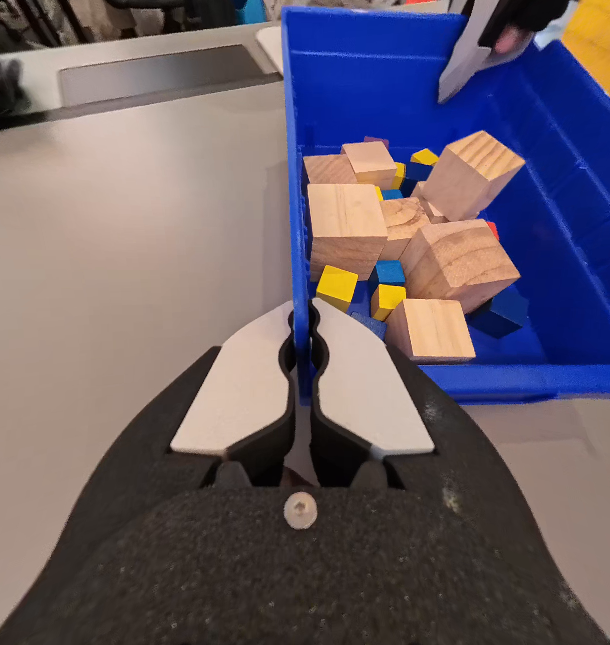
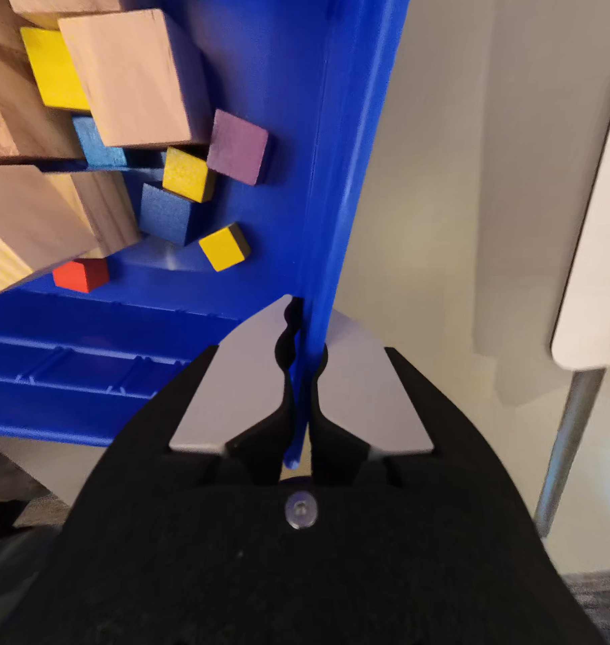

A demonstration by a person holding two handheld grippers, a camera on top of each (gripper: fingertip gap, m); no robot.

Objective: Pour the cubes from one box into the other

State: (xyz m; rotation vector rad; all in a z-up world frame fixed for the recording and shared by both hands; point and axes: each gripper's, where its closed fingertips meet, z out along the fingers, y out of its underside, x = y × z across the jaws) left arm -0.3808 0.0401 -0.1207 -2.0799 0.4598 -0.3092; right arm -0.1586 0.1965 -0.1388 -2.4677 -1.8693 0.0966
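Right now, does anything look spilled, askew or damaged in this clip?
Nothing stands out. The blue box is pinched on two walls, by the left gripper and the right gripper. The wooden and coloured cubes sit in a jumbled heap inside it; none lies on the table. The second box is out of view.

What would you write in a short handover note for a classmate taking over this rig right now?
Left gripper: shut on the blue box's wall near one corner.
Right gripper: shut on a wall of the same box.
Cubes: all those in view, wooden and small coloured ones, lie inside the box, heaped toward the left gripper's side.
Done: box gripped on both sides.
Left: the second box is not in view; find it, tip this one over it, empty the cubes.
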